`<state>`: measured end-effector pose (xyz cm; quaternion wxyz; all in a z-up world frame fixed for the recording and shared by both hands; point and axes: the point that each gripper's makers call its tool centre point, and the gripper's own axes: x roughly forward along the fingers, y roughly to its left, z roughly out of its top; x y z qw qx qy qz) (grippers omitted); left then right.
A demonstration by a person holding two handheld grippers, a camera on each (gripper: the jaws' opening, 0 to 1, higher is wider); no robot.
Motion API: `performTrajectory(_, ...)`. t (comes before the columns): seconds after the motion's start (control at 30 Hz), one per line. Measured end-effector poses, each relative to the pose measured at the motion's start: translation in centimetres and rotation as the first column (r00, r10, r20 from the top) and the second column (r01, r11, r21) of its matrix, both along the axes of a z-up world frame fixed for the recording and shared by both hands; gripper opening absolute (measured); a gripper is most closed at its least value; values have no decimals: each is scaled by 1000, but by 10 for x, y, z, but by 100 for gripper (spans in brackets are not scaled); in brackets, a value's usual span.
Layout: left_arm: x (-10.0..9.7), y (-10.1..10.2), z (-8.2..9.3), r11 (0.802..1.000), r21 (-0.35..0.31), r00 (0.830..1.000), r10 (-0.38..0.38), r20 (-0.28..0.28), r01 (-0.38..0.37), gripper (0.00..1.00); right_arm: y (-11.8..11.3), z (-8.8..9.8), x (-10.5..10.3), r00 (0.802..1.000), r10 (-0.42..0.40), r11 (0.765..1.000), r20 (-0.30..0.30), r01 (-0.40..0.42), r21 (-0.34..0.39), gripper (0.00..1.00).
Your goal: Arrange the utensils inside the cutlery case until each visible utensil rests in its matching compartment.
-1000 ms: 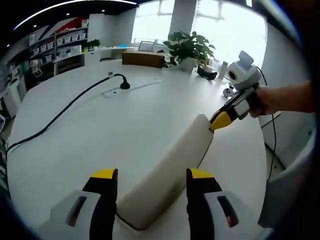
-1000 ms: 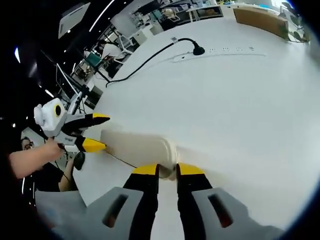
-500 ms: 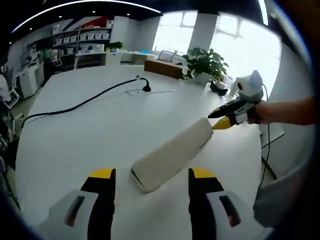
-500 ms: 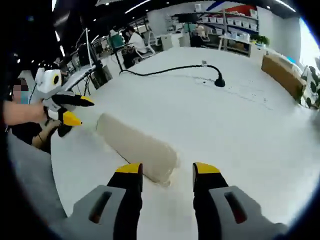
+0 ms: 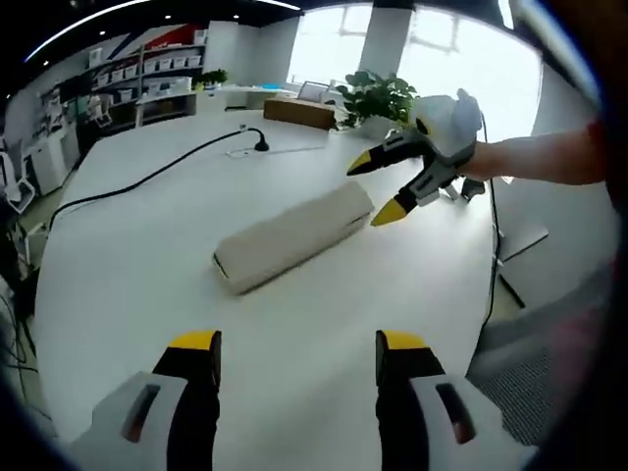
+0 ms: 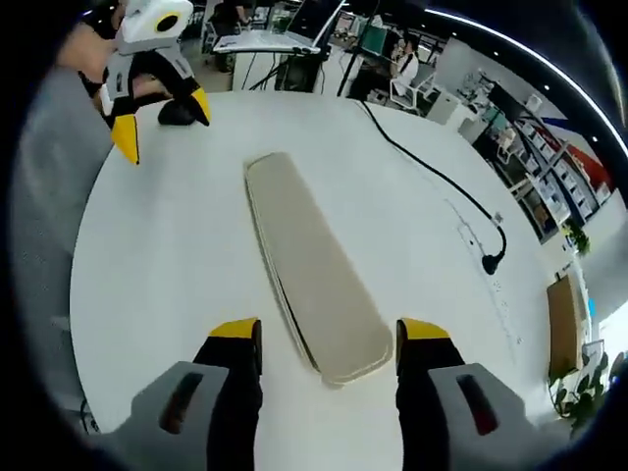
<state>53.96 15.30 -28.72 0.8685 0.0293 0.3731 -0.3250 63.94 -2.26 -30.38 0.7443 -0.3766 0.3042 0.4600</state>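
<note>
One closed case (image 5: pixel 292 235) lies flat mid-worktop (image 5: pixel 147 255). Left claw (image 5: pixel 298 345) wide open, empty, well short of the case. Right claw (image 6: pixel 329 334) wide open, empty, straddling the case's near end. Left view adds one plant (image 5: pixel 378 98); right view shows one cable (image 6: pixel 432 177).

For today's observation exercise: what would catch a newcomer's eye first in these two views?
The long beige cutlery case lies closed in the middle of the round white table. Both yellow-tipped grippers are open and clear of it: the right gripper hangs above its far end, the left gripper beyond the other end.
</note>
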Motion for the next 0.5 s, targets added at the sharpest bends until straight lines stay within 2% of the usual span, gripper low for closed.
performTrajectory(0.07,-5,-4,9,999,-48,1000,19,0,-19,66,2,2,-5,1000,17,1000,0,-17,-1,51)
performTrajectory(0.13,-11,-7,15,998,-63,1000,10,-2,-10,67,6,7,-11,996,89,996,16,-89,-29,49)
performTrajectory(0.2,-18,-8,19,998,-54,1000,-15,4,15,68,4,9,-16,992,129,989,13,-128,-71,49)
performTrajectory(0.23,-21,-7,19,998,-38,999,-40,15,40,68,-1,13,-15,991,128,986,39,-123,-110,50)
performTrajectory(0.27,-27,-5,20,998,-22,998,-56,5,56,69,-4,18,-15,991,122,986,62,-114,-123,49)
performTrajectory(0.3,-31,-3,21,998,-20,998,-59,4,59,69,-4,23,-20,992,112,989,66,-104,-106,48)
performTrajectory(0.4,-43,1,28,997,-24,997,-80,3,80,69,-8,32,-30,996,81,995,41,-78,-68,46)
performTrajectory(0.5,-51,7,32,997,-38,997,-70,8,71,69,-17,38,-44,988,156,981,19,-153,-120,45)
